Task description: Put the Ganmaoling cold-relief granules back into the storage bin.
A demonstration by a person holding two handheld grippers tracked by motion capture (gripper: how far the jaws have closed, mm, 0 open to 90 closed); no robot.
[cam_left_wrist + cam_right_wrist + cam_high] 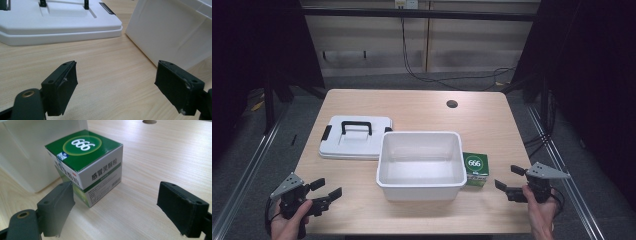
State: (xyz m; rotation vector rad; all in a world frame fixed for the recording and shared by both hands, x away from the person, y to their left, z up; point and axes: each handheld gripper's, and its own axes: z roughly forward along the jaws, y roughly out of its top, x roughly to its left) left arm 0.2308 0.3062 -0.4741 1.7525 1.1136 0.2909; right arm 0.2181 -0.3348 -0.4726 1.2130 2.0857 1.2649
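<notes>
Showing a wooden table (362, 200) with a white tub (421, 165) at its centre and a white lid (354, 137) with a black handle lying flat just beside the tub's far left corner. Green box (475, 169) marked 666 standing against the tub's right wall. Right gripper (508, 181) near the box, jaws spread wide and empty. Left gripper (326, 192) at the near left, jaws likewise spread, pointing toward tub and lid.

The left gripper (328, 189) sits at the bottom left of the frame, jaws wide apart. The right gripper (508, 178) sits at the bottom right, jaws wide apart too.
</notes>
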